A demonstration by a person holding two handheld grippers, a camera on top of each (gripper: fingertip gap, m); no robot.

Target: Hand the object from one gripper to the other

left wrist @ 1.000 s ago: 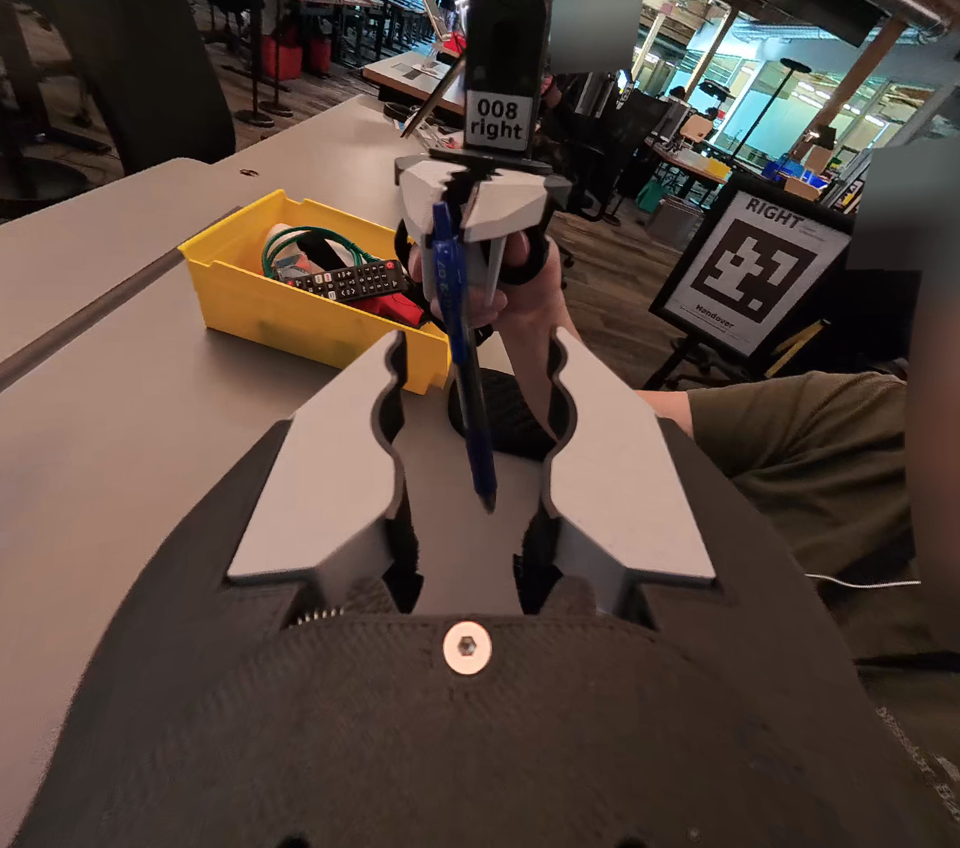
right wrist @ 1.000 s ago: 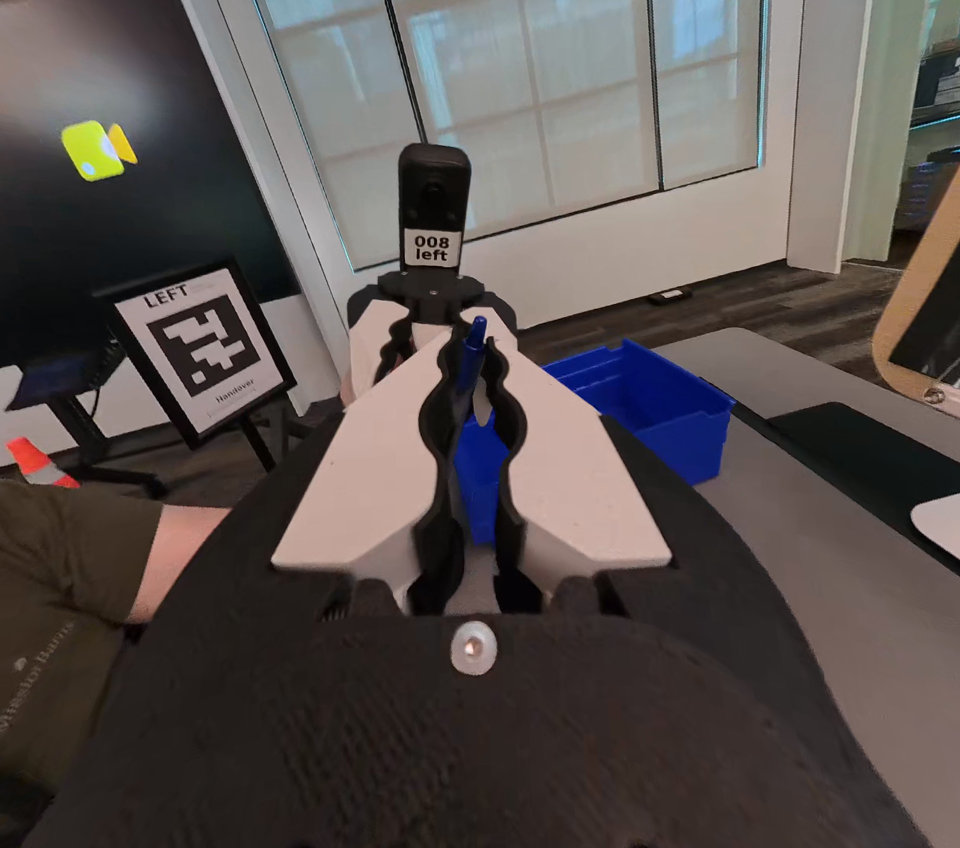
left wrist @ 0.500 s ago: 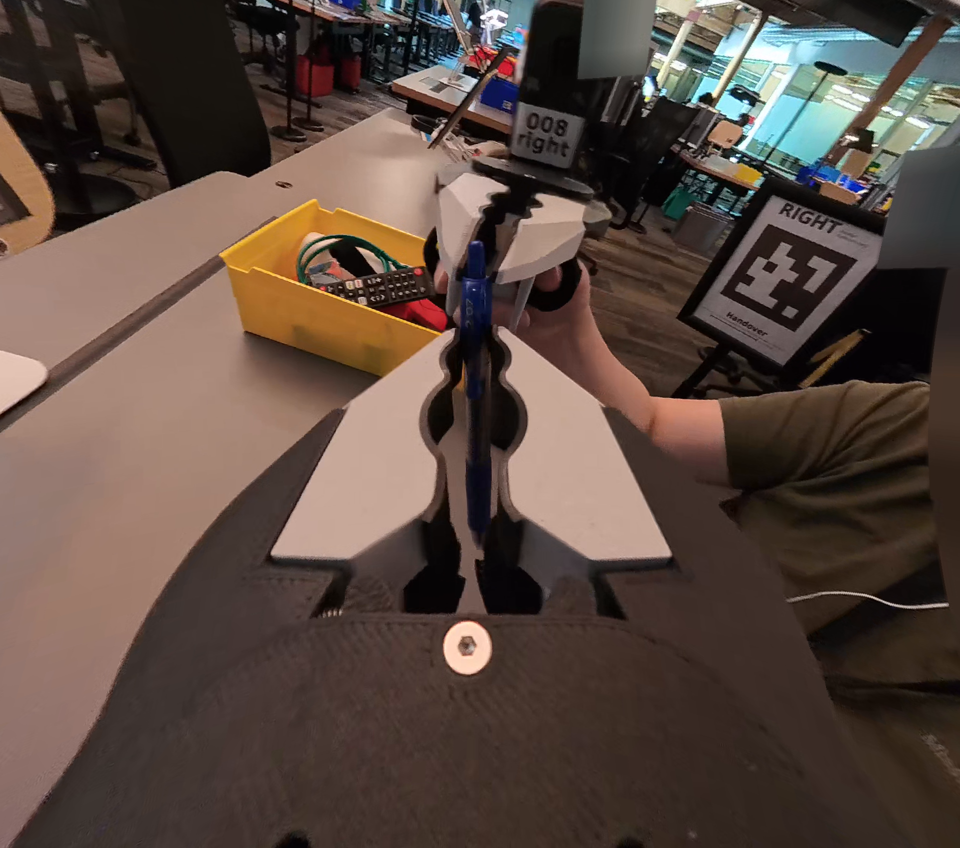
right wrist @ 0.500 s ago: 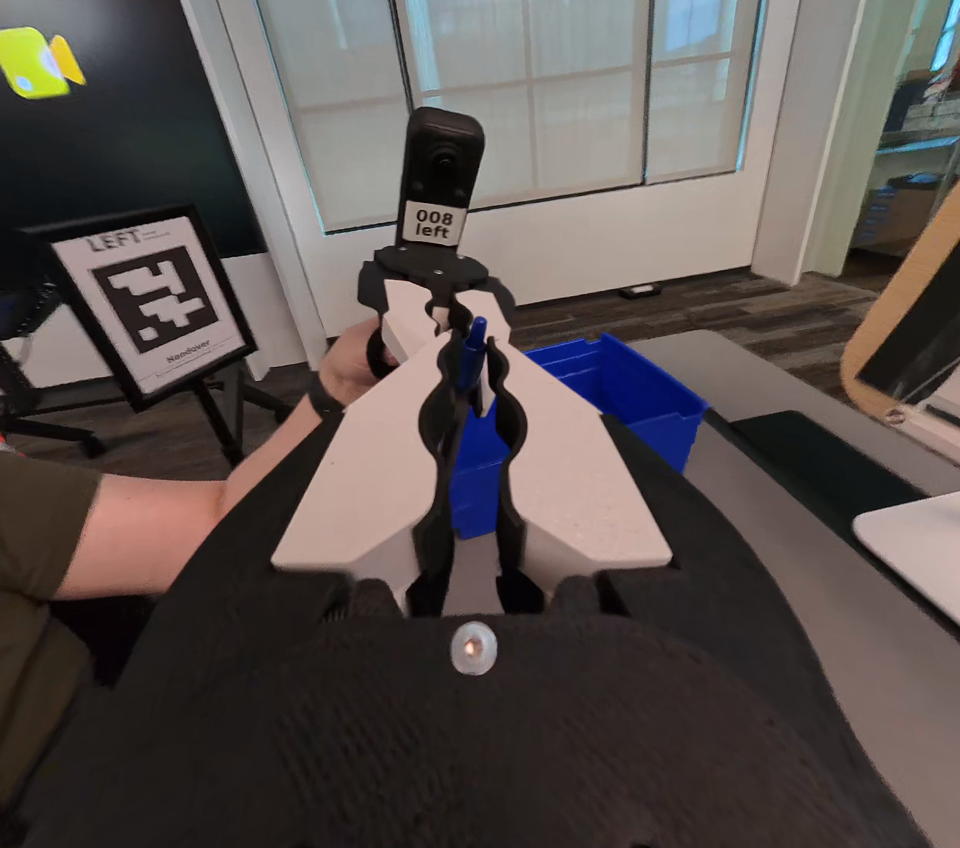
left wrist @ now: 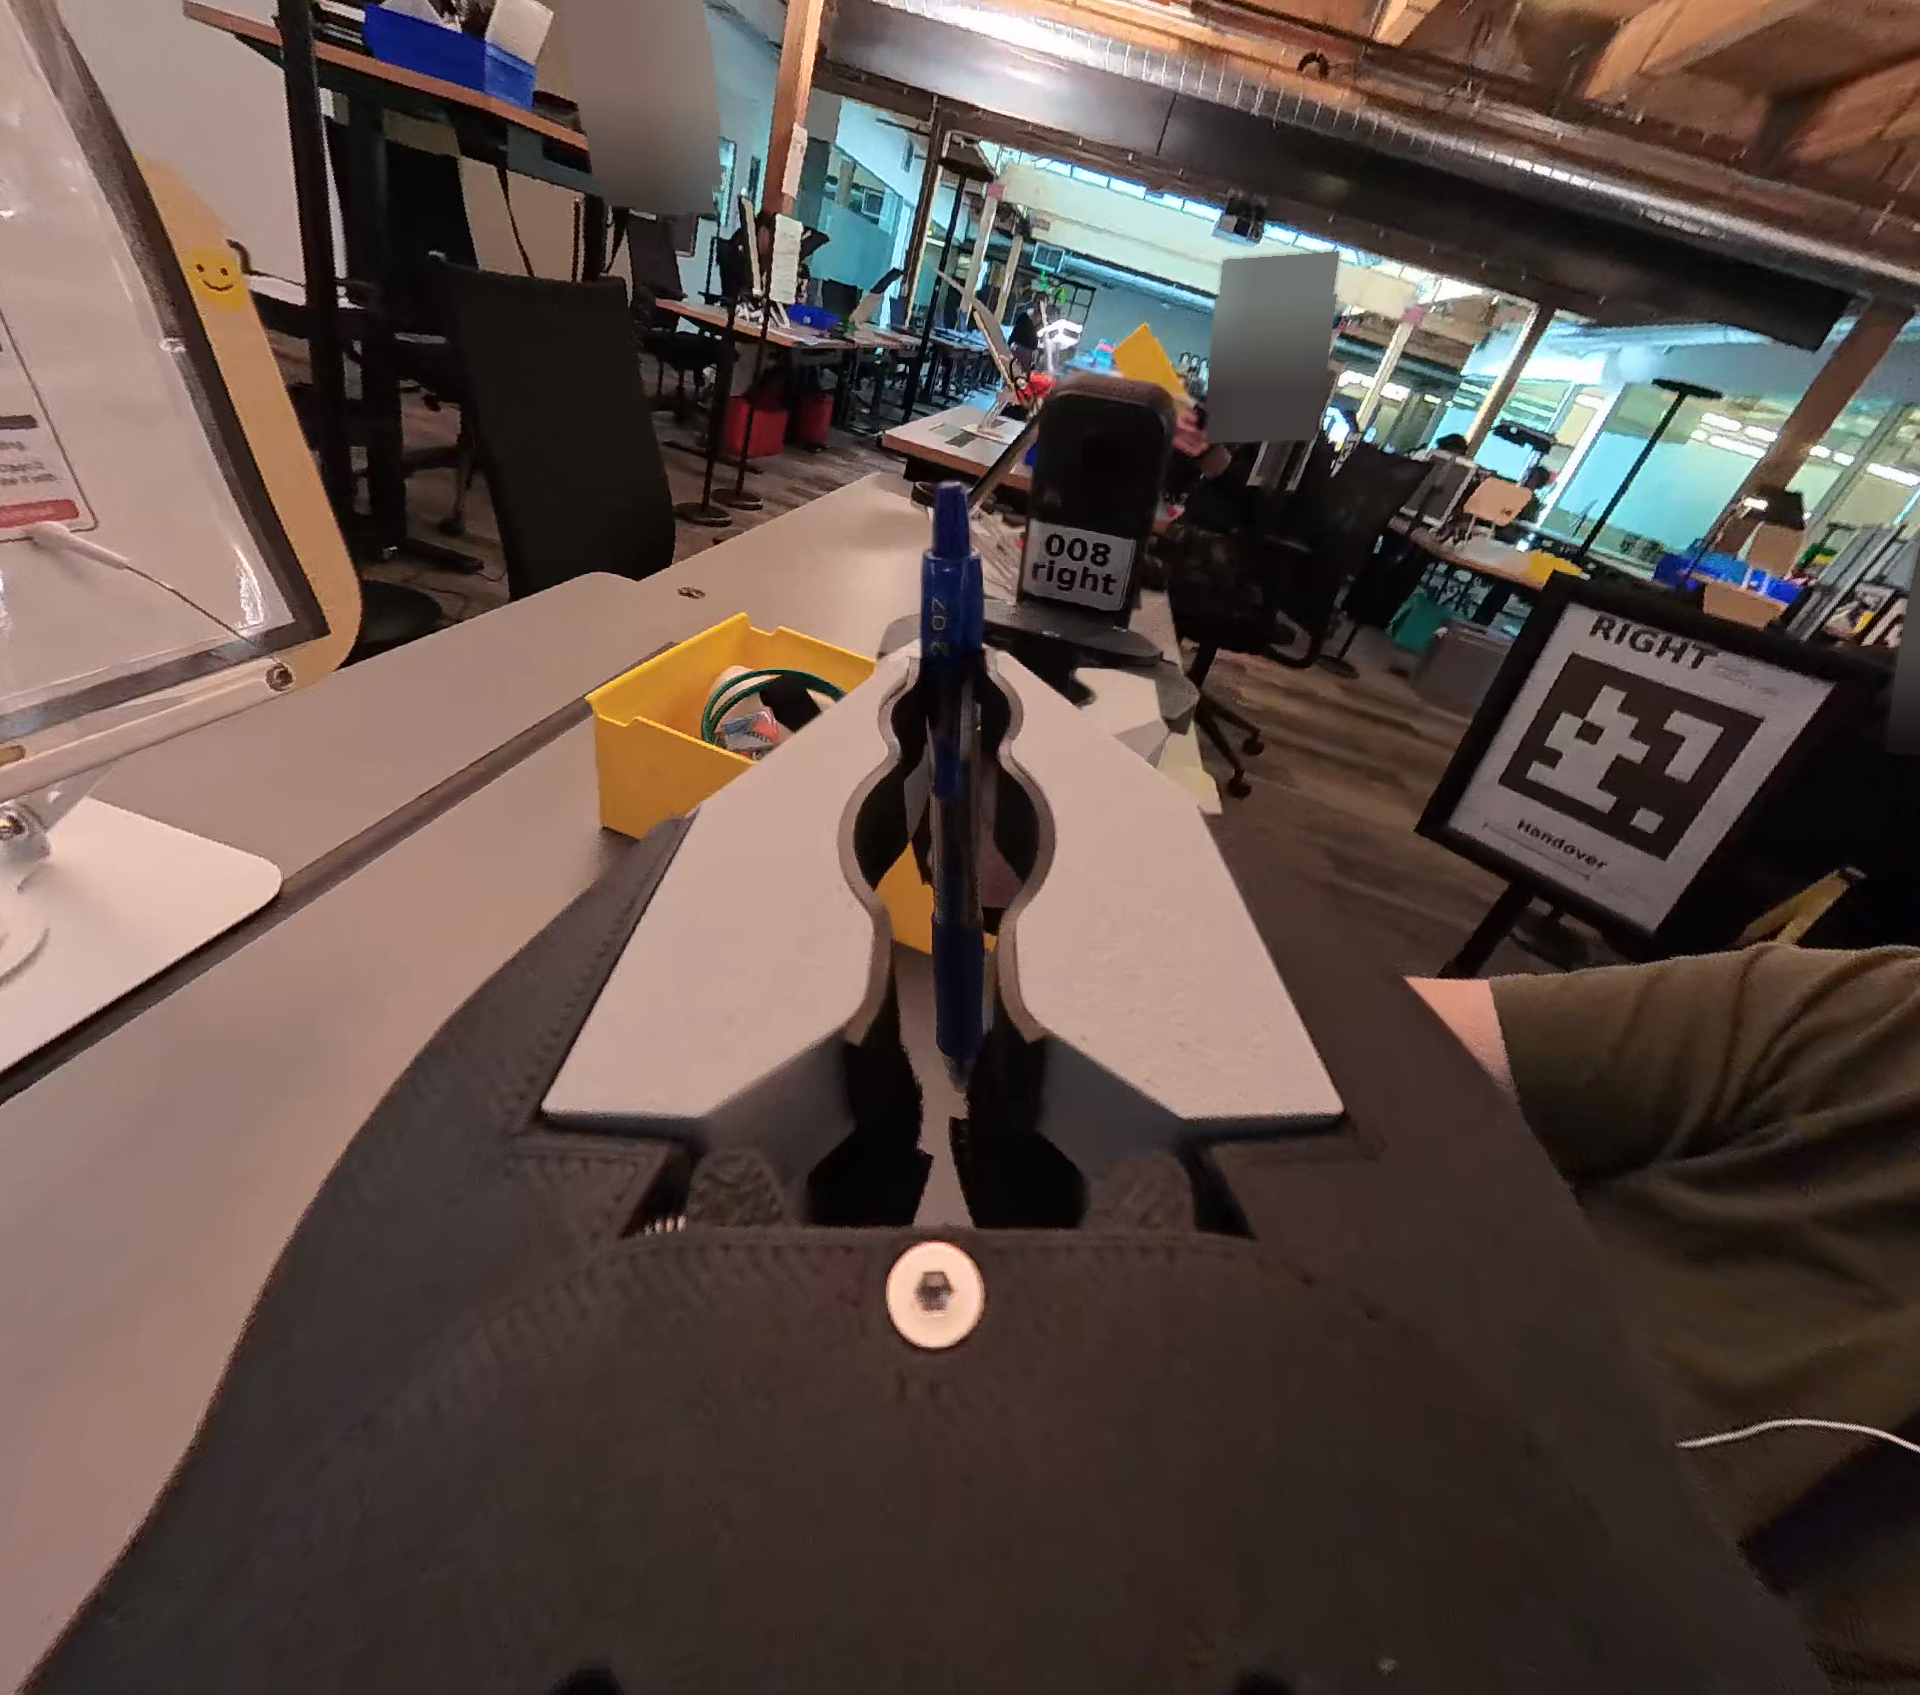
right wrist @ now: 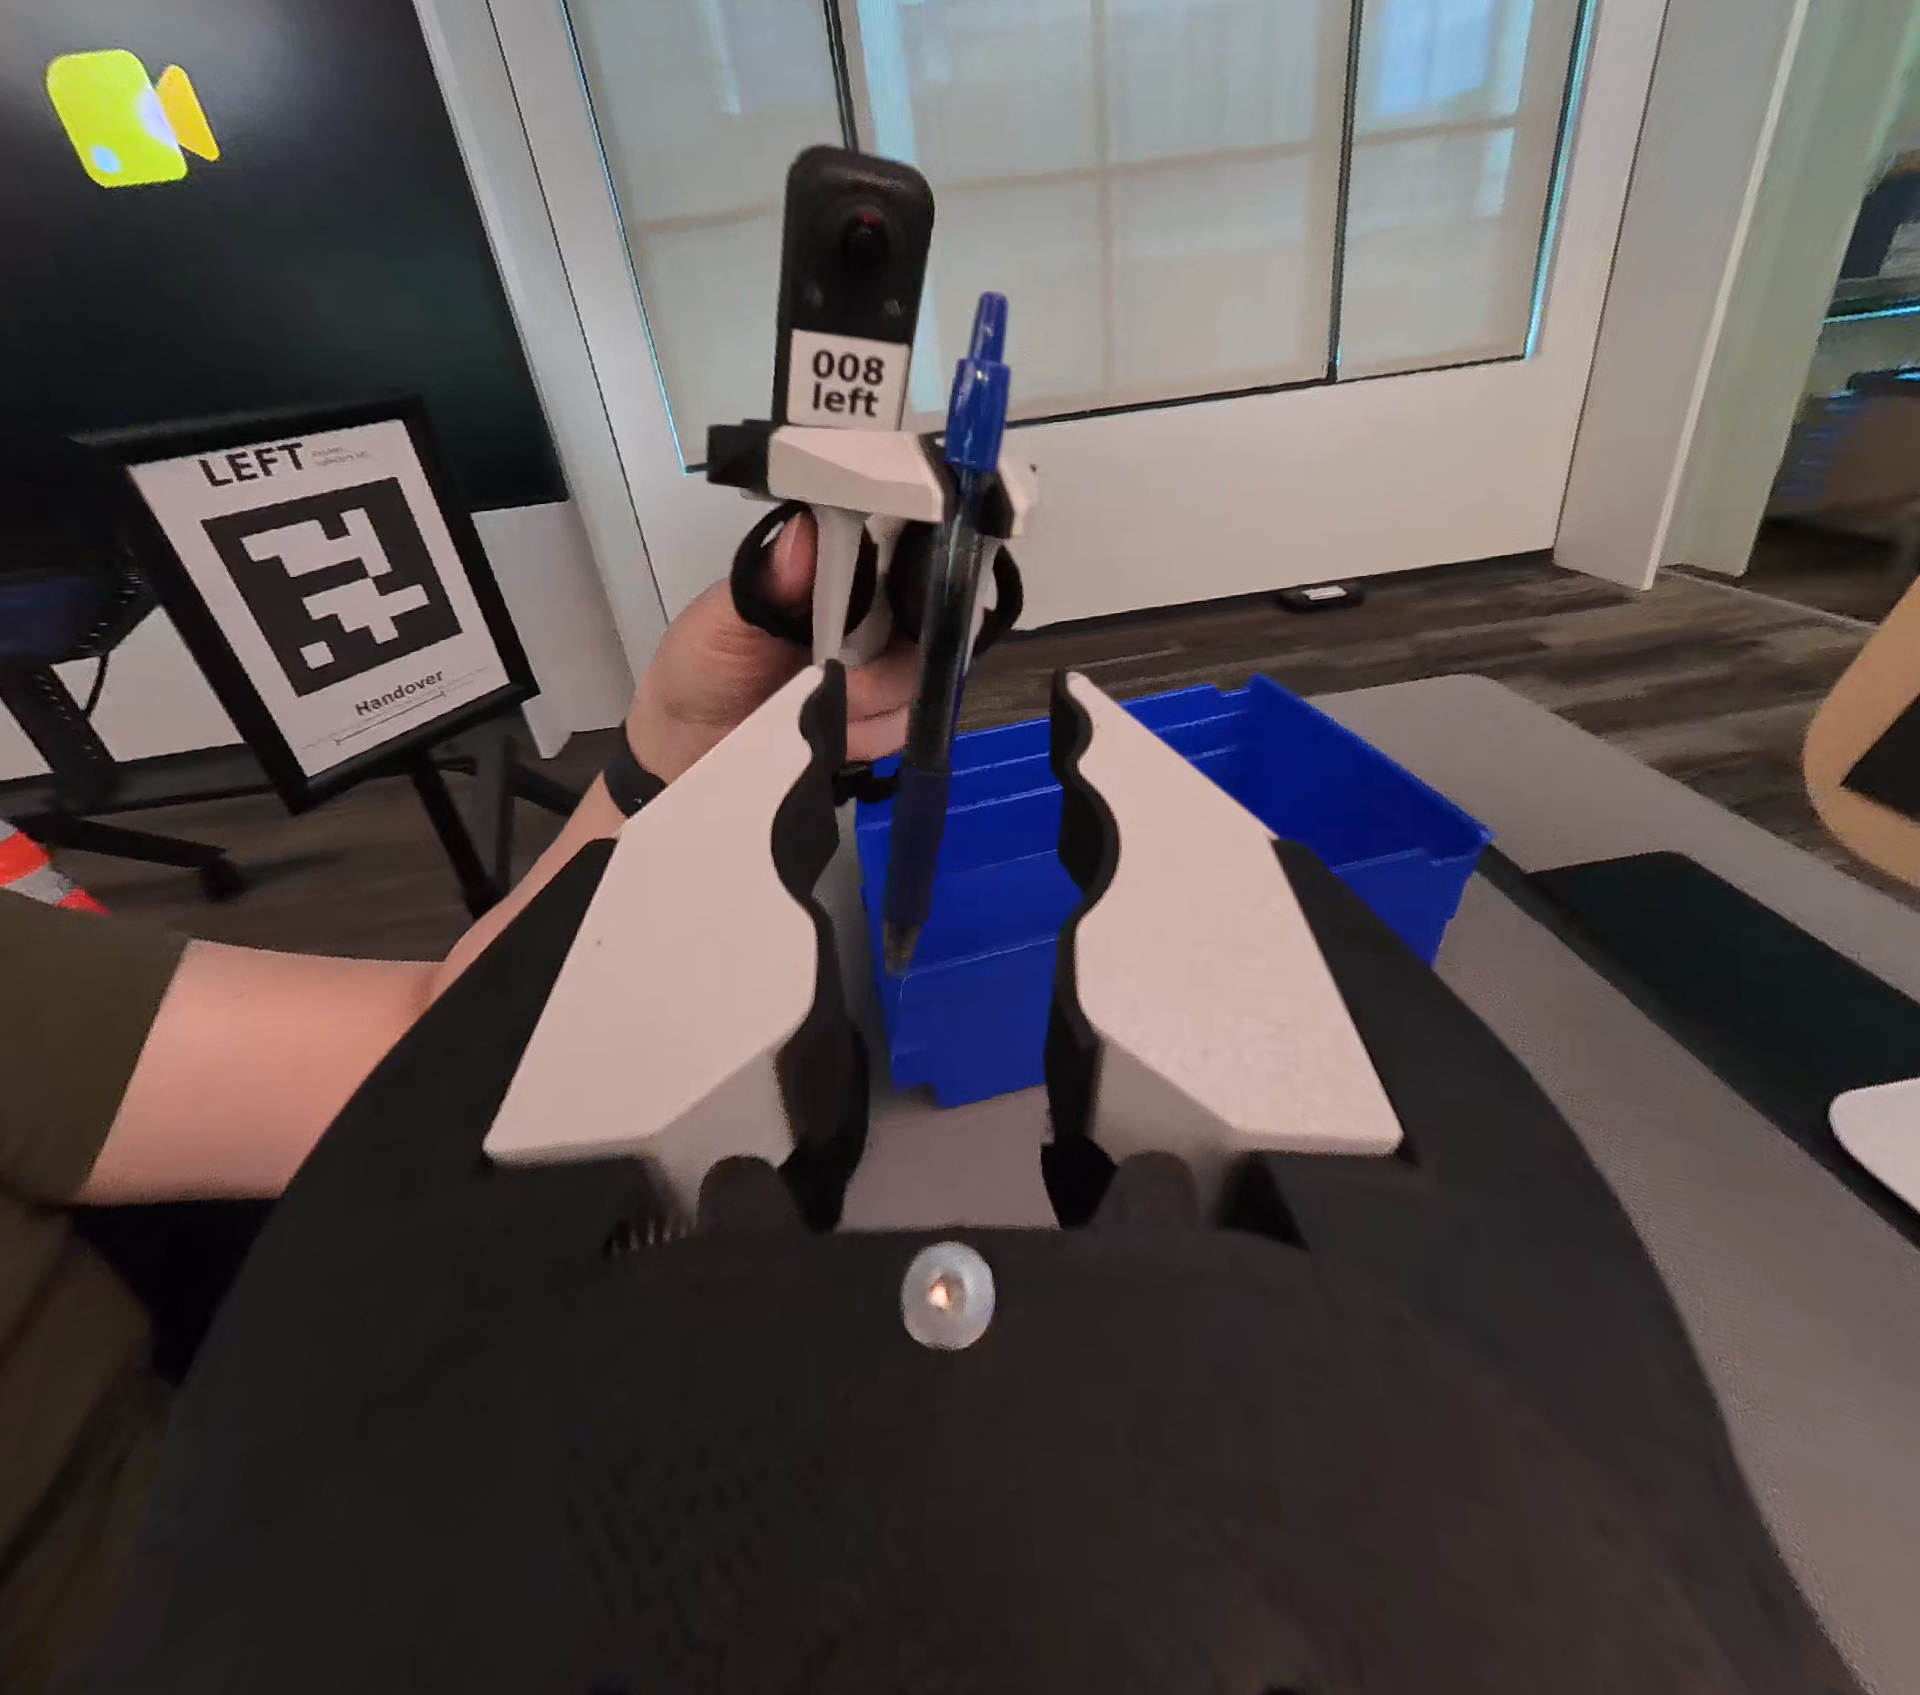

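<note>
A blue pen (left wrist: pixel 954 814) stands upright between the fingers of my left gripper (left wrist: pixel 951 669), which is shut on its barrel, tip down. In the right wrist view the left gripper (right wrist: pixel 951 482) faces me and holds the pen (right wrist: pixel 935 710) near its clip end. The pen's tip hangs in the gap of my right gripper (right wrist: pixel 940 689), which is open and does not touch it. In the left wrist view only the right gripper's camera (left wrist: pixel 1101 482) shows behind my left fingers.
A yellow bin (left wrist: pixel 655 762) with a cable and small items sits on the grey table (left wrist: pixel 312 1126). A blue bin (right wrist: pixel 1299 814) stands behind the right gripper. A tablet on a white stand (left wrist: pixel 104 502) is at the left. Framed marker signs (left wrist: pixel 1631 752) (right wrist: pixel 322 585) stand beside the table. The grippers are tip to tip, or close to it.
The left gripper closed on the pen while the right still held it. The right gripper has since opened and let go. The grippers have drawn apart with the pen in the left.
</note>
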